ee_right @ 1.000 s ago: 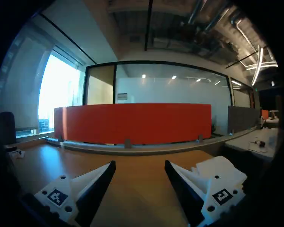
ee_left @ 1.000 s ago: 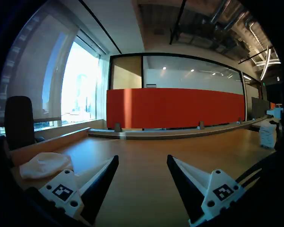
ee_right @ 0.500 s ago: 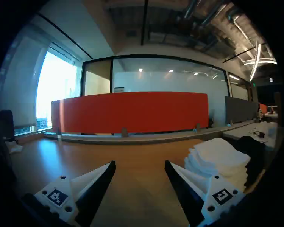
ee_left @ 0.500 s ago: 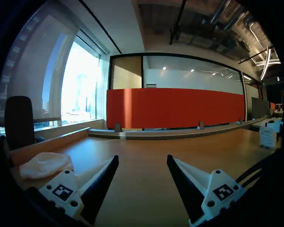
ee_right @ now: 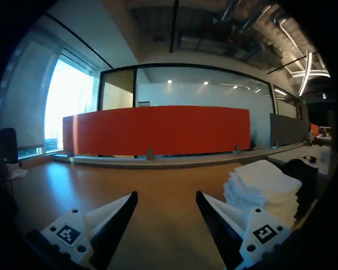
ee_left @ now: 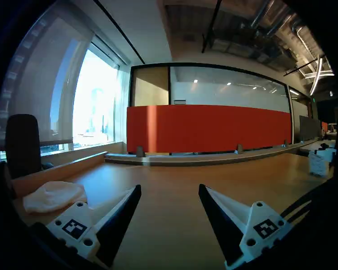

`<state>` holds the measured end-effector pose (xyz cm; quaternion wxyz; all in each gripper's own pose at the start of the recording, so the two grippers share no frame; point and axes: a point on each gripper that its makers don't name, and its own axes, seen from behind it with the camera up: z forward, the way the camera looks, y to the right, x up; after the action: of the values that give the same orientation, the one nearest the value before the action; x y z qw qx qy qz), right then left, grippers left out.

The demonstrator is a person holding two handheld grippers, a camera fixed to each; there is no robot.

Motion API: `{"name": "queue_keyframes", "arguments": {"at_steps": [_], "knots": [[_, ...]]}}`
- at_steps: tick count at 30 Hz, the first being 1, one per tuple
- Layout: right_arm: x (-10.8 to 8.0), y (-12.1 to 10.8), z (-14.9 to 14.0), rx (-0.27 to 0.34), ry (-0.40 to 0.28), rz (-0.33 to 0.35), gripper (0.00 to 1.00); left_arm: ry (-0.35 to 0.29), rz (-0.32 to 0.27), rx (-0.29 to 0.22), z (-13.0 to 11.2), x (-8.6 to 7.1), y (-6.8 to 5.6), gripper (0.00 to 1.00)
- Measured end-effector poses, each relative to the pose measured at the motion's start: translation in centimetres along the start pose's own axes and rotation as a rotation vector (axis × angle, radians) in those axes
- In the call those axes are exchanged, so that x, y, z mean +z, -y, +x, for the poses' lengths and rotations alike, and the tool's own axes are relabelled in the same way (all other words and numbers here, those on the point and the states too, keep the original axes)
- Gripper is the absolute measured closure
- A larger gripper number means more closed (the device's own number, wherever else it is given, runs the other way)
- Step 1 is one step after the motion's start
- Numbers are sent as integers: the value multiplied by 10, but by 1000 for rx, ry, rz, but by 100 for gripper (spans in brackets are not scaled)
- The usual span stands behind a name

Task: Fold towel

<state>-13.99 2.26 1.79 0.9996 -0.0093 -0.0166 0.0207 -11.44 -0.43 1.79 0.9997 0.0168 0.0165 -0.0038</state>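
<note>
Standing here, I can read no word, number or brand anywhere. The left gripper (ee_left: 169, 186) and the right gripper (ee_right: 166, 193) each carry black-and-white square code markers (ee_left: 74, 228) on their white finger bases, bare patterns without letters. A small pale sign (ee_right: 144, 104) sits on the glass wall (ee_right: 200, 94) above the orange partition (ee_right: 160, 130), too small to read.

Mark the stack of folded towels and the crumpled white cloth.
stack of folded towels (ee_right: 266, 179), right gripper view, top towel's upper face.
crumpled white cloth (ee_left: 54, 195), left gripper view, middle of the heap.
</note>
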Motion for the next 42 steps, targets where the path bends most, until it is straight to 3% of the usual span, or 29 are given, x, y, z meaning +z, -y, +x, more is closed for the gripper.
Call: {"name": "queue_keyframes", "arguments": {"at_steps": [11,21,42], "knots": [[-4,2,2,11,-23,4,0,0,0,0,0,0,0,6],[-5,8,2,-26,-34,11,0,0,0,0,0,0,0,6],[-7,11,4,-28,-45,17,0,0,0,0,0,0,0,6]]}}
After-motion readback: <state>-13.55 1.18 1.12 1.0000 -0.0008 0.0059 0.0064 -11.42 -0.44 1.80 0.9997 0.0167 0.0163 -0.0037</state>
